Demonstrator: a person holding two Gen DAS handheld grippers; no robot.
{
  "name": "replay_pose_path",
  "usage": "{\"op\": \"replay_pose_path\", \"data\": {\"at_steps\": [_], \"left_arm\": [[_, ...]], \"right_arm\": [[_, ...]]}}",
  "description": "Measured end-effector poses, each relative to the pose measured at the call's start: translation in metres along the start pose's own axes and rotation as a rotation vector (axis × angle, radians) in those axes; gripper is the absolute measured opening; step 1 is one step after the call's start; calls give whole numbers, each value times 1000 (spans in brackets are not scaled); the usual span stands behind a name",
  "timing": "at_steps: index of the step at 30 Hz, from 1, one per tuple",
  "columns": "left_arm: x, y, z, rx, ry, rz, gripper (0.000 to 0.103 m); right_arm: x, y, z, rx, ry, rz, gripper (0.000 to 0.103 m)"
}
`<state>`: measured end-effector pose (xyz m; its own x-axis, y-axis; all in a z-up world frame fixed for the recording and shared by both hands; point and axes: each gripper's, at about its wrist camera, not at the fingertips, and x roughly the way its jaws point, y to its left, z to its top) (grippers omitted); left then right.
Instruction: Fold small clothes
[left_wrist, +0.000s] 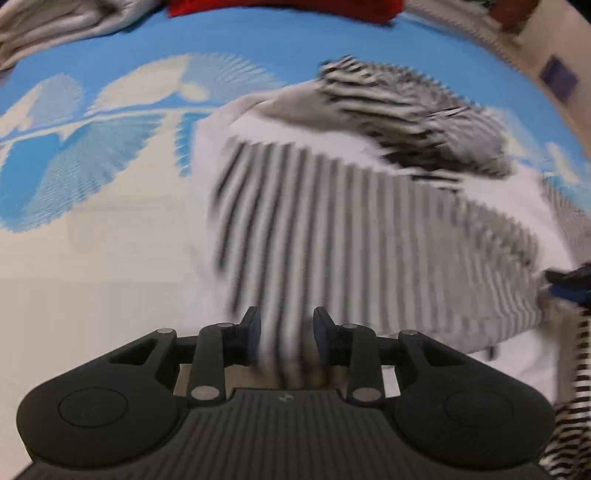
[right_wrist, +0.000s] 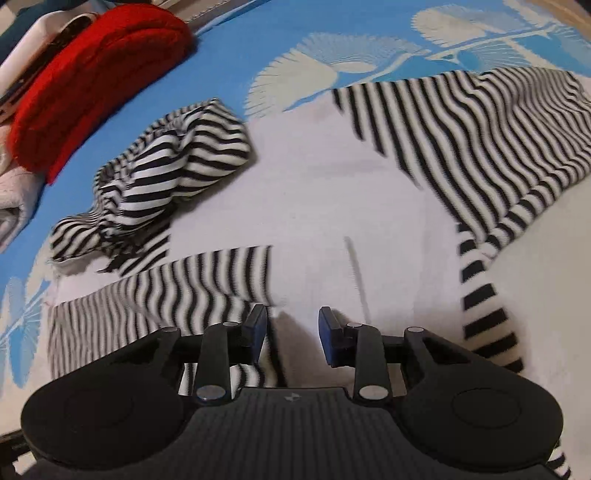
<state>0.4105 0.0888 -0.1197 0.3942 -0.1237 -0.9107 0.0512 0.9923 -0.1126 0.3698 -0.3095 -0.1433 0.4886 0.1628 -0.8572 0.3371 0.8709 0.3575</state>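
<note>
- You are working over a bed covered by a blue bedspread (right_wrist: 229, 40) printed with pale cream fan-shaped leaves; the left wrist view is heavily motion-blurred.
- A white garment with black-and-white striped panels (right_wrist: 325, 192) lies spread across the middle of the bedspread, directly in front of both of your grippers.
- One striped sleeve (right_wrist: 177, 155) is bunched into a crumpled heap on the left side of that garment in the right wrist view; the other striped part (right_wrist: 480, 136) lies flatter toward the right.
- A red knitted item (right_wrist: 96, 74) sits at the far edge of the bedspread, beside pale folded cloth (left_wrist: 55, 26).
- Your left gripper (left_wrist: 287, 338) has its jaws parted, with blurred striped fabric (left_wrist: 369, 236) showing in the gap; I cannot tell whether the pads touch it.
- Your right gripper (right_wrist: 292, 334) is released, jaws apart, low over the white middle of the garment with a striped band (right_wrist: 166, 295) just to its left.
- The tip of your right gripper also shows at the right edge of the left wrist view, over the striped cloth.
</note>
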Motion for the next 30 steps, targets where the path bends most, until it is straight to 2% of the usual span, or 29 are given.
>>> {"op": "replay_pose_path", "data": {"at_steps": [1,3,5,8,12,19,24,25,28,30], "left_arm": [[6,-4,-1,11,18,-15,36],[29,-9,-11,36,94,35,36],[26,-16,-9,39,81,68,37],[-5,-30,1,35,-4,49,38],[-25,-60,9,65,-86,51,47],[-44,-100,19,44,-164,-13,50],[-37,-121,19,70,-159,-5,51],[-35,-124,18,80,-160,-5,51],[-33,-126,19,90,-159,1,51],[-32,-125,20,76,-159,2,51]], "right_arm": [[3,-1,-2,2,26,-3,33],[8,-1,-5,-12,45,-20,33],[5,3,-3,-44,29,-40,33],[-7,2,1,-27,-7,-39,35],[-21,2,4,-42,-42,-28,36],[-53,-16,11,-43,-148,-24,35],[-74,-54,27,-21,-231,-53,35],[-79,-66,32,-1,-247,-55,34],[-91,-103,45,71,-287,-63,3],[-100,-132,54,118,-329,-91,3]]}}
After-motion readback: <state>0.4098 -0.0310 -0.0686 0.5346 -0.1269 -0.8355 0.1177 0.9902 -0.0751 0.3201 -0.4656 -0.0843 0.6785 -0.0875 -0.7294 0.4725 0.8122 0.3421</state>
